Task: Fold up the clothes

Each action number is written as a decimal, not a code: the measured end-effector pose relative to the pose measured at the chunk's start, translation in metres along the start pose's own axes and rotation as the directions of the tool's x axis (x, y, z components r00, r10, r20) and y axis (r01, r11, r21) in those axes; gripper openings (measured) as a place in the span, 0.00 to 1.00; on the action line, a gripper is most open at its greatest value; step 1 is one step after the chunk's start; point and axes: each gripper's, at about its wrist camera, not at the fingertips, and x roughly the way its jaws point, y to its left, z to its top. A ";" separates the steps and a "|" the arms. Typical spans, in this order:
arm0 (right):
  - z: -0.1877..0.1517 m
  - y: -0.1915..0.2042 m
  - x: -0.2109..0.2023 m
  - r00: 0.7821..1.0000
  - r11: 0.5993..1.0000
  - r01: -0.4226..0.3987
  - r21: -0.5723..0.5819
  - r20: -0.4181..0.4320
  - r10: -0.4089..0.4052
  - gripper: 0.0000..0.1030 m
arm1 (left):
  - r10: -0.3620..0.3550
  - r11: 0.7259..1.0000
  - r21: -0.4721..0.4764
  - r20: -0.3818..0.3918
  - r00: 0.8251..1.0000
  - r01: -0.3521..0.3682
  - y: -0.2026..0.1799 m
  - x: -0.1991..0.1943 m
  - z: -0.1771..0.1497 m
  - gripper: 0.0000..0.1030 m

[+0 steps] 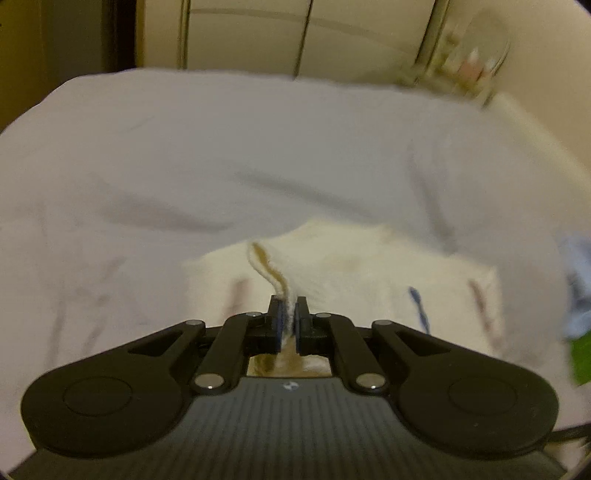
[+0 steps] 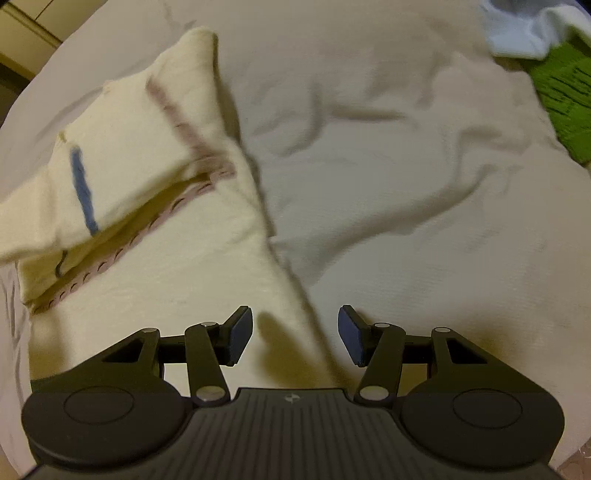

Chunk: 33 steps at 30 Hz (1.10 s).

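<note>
A cream towel (image 1: 351,266) with a blue stripe and brownish stitched stripes lies on a white bedsheet (image 1: 184,155). My left gripper (image 1: 290,310) is shut on an edge of the towel and holds that edge lifted. In the right wrist view the same towel (image 2: 166,251) lies partly folded, its upper layer raised at the left. My right gripper (image 2: 295,330) is open, its pads just above the towel's right edge, holding nothing.
A green cloth (image 2: 565,99) and a pale blue cloth (image 2: 524,29) lie at the far right of the bed. Cream wardrobe doors (image 1: 295,33) stand behind the bed, with a cluttered shelf (image 1: 469,62) at the right.
</note>
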 end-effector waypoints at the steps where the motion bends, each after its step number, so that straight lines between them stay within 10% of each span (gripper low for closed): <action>1: -0.001 0.003 0.002 1.000 1.000 0.005 -0.006 -0.002 -0.005 0.52 | 0.012 1.000 0.011 -0.015 1.000 -0.011 0.002 0.008 -0.003 0.03; 12: -0.024 0.018 0.000 0.996 0.996 0.087 -0.011 0.000 -0.087 0.55 | 0.141 0.985 0.122 -0.200 0.970 -0.118 0.039 0.082 -0.050 0.24; 22: -0.079 -0.003 -0.005 0.992 0.991 0.122 0.046 0.037 -0.124 0.59 | 0.011 0.986 -0.154 -0.280 0.960 -0.057 0.085 0.024 -0.109 0.23; 33: -0.120 -0.053 -0.004 0.994 0.994 -0.077 -0.084 0.068 0.082 0.60 | 0.013 0.942 -0.320 -0.269 0.963 -0.102 0.086 -0.097 -0.247 0.27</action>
